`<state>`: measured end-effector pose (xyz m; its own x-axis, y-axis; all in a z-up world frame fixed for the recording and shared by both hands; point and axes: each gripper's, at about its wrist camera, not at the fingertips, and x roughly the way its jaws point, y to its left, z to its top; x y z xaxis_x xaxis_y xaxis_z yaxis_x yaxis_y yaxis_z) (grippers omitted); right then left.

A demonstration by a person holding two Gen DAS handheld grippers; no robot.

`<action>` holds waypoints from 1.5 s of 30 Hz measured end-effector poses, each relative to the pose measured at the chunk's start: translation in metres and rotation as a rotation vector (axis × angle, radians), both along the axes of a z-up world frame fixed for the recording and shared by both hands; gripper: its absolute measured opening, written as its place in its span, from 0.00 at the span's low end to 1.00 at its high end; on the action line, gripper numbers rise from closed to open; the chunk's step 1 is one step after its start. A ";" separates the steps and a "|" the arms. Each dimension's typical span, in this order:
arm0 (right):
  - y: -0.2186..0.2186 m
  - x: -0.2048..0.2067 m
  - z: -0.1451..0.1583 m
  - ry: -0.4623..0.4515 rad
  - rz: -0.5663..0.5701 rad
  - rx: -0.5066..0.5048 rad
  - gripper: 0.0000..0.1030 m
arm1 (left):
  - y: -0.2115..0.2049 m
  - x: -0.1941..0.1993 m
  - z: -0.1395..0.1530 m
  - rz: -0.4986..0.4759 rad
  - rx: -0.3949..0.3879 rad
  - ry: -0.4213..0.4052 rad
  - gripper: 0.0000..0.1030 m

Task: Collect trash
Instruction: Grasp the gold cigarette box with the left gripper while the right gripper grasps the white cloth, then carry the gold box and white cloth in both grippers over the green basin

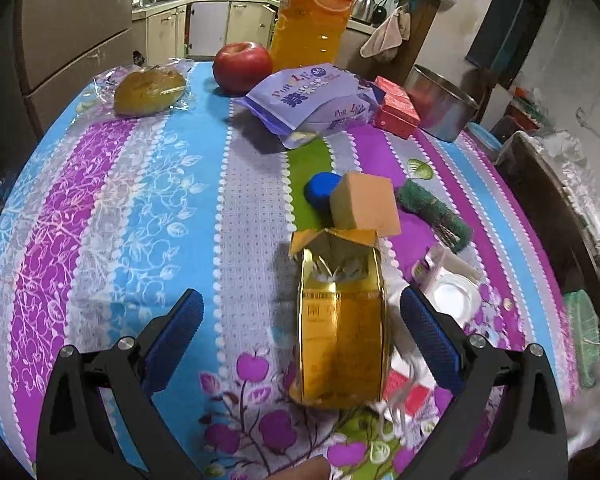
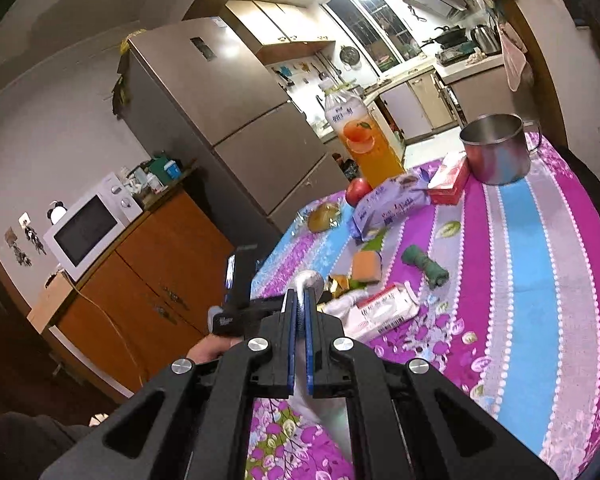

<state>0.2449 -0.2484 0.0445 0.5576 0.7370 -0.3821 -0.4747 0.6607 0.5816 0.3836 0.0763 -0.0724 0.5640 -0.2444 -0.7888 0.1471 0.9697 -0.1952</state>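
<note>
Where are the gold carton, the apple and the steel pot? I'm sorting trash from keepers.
gold carton point(image 1: 342, 320), left wrist view, on its front face.
apple point(image 1: 242, 66), left wrist view, on its red side.
steel pot point(image 2: 496, 160), right wrist view, on its outer wall.

I see a gold carton point(image 1: 342, 328), top torn open, lying on its side on the striped cloth. Just beside it a white wrapper point(image 2: 384, 310) with red print, flat. A white crumpled tissue point(image 2: 310, 280) is pinched up off the cloth.
</note>
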 end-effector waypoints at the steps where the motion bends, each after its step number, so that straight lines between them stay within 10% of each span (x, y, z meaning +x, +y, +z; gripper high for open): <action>1: 0.001 -0.004 -0.001 0.006 0.004 0.000 0.05 | -0.001 0.003 -0.001 0.012 0.005 0.004 0.93; 11: 0.022 -0.002 -0.024 0.043 0.035 -0.025 0.05 | -0.008 0.018 -0.011 0.029 0.042 0.016 0.93; 15: 0.029 -0.004 -0.028 0.041 0.031 -0.048 0.05 | -0.010 0.022 -0.018 0.023 0.048 0.050 0.48; 29: 0.028 -0.022 -0.010 -0.087 -0.071 -0.156 0.05 | -0.006 -0.035 0.053 0.067 0.053 -0.205 0.44; 45: -0.023 -0.060 0.040 -0.205 -0.267 -0.290 0.05 | -0.110 -0.116 0.131 -0.109 0.014 -0.383 0.44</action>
<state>0.1846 -0.2715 0.0845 0.7998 0.4354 -0.4132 -0.3512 0.8977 0.2661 0.2672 -0.0336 0.0581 0.7894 -0.3097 -0.5301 0.3091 0.9465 -0.0927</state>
